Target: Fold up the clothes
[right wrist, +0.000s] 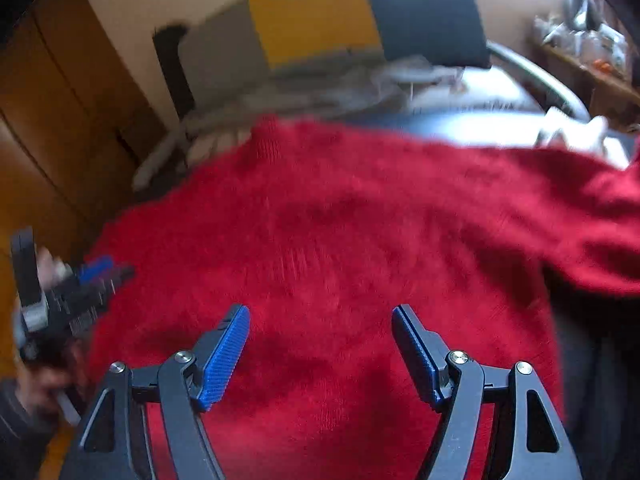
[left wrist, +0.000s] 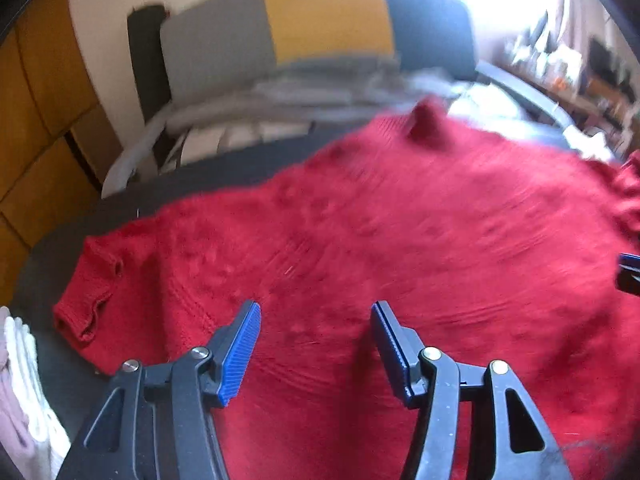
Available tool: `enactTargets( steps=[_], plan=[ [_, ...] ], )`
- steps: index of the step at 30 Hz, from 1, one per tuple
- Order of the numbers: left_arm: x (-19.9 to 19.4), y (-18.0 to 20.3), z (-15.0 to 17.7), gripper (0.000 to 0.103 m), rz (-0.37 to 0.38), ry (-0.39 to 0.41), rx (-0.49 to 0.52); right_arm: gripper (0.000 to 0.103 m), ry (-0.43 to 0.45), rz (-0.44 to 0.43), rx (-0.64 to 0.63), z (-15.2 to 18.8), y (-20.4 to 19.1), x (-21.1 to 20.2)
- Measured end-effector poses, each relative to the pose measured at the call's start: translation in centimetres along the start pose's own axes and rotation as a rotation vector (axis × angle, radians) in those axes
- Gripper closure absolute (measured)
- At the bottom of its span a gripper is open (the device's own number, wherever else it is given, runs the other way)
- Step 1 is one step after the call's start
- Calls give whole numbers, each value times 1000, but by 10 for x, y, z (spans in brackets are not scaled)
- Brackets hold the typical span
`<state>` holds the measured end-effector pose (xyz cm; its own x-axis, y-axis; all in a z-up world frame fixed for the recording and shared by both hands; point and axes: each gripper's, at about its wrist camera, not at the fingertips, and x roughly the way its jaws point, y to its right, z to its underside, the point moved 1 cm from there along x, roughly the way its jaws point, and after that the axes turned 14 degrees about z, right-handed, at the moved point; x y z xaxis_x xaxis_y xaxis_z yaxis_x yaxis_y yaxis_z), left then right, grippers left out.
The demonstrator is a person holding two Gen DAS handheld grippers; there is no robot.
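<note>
Both tilted downward over the red sweater (left wrist: 400, 220), the left gripper (left wrist: 316, 312) and the right gripper (right wrist: 320, 316) hold their blue-padded jaws spread wide with nothing between them, the left one gripped by a hand (right wrist: 44, 384) at the sweater's left edge

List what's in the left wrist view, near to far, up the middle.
Left claw open over red sweater → sweater's collar → grey bedding → grey and yellow cushion.
</note>
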<state>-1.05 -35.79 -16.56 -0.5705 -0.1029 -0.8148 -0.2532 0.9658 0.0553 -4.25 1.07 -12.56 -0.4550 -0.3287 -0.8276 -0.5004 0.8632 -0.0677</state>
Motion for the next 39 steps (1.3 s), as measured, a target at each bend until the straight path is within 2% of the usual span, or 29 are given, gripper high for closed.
enactTargets(
  steps=[1, 4, 8, 12, 13, 14, 16, 17, 19, 20, 22, 25, 28, 30, 33, 34, 36, 39],
  plan=[
    [5, -8, 0, 37, 15, 20, -23, 28, -7, 35, -7, 6, 0, 8],
    [14, -30, -7, 30, 65, 50, -98, 27, 61, 96, -43, 14, -1, 11],
    [29, -47, -23, 22, 35, 59, -103, 0, 45, 162, -121, 6, -24, 27],
    [31, -53, -28, 21, 21, 54, -116, 0, 41, 180, -119, 2, -33, 32],
    [26, -52, -26, 25, 16, 52, -119, 0, 43, 175, -116, 4, -32, 31],
    [18, -48, -25, 35, 3, 56, -110, 0, 45, 166, -109, 6, -28, 28],
    [1, -40, -22, 48, -21, 70, -93, 0, 45, 151, -106, 9, -26, 26],
    [-20, -32, -14, 49, -20, 110, -82, 0, 43, 146, -107, 9, -26, 27],
    [-53, -22, 1, 47, 52, 176, -81, 1, 49, 119, -108, 12, -25, 20],
    [-68, -15, 11, 47, 74, 196, -73, 5, 55, 101, -111, 15, -25, 12],
    [-89, -2, 32, 47, 110, 215, -59, 5, 67, 66, -129, 27, -25, -4],
    [-102, 18, 63, 47, 145, 192, -7, 5, 70, 27, -169, 53, -24, -27],
    [-107, 31, 98, 47, 145, 145, 26, 5, 48, 62, -175, 82, -16, -41],
    [-109, 35, 122, 47, 134, 111, 39, 5, 19, 79, -131, 101, -1, -47],
    [-105, 19, 157, 46, 97, 43, -4, 5, 26, 124, -104, 127, 17, -60],
    [-107, 12, 166, 43, 104, 61, -27, 4, 31, 138, -113, 134, 18, -61],
    [-113, 1, 176, 42, 94, 76, -61, 3, 61, 176, -152, 151, 15, -67],
    [-118, -1, 181, 42, 64, 65, -56, 1, 76, 175, -150, 165, 10, -73]
  ],
)
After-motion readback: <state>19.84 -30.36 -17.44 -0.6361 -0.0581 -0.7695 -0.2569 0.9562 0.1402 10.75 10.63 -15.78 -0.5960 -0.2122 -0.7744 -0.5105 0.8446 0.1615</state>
